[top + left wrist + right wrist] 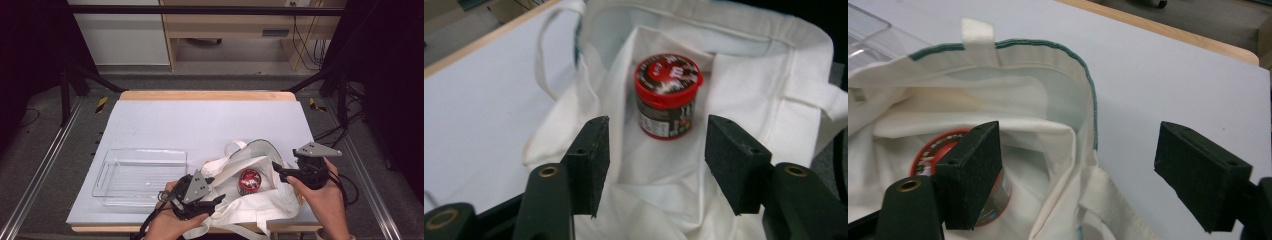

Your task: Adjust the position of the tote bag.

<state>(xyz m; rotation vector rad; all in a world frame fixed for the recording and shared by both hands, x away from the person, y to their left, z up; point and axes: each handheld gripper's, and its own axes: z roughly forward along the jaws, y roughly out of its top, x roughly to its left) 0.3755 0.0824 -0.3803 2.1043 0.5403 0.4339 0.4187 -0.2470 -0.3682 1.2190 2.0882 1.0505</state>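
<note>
Both tongs hang open over the bag: left tongs (212, 200) at its near-left edge, right tongs (278, 170) at its right rim, neither pad touching cloth. Bag (260, 200) lies slumped on the worktop (200, 125) with its mouth spread, and the jar (249, 181) stands inside it, red lid up. Judging by this, the jar is in and the bag let go. Next would likely be taking the handles, or lifting the jar into the tray (140, 175). Hands are angled inward, palms toward each other.
</note>
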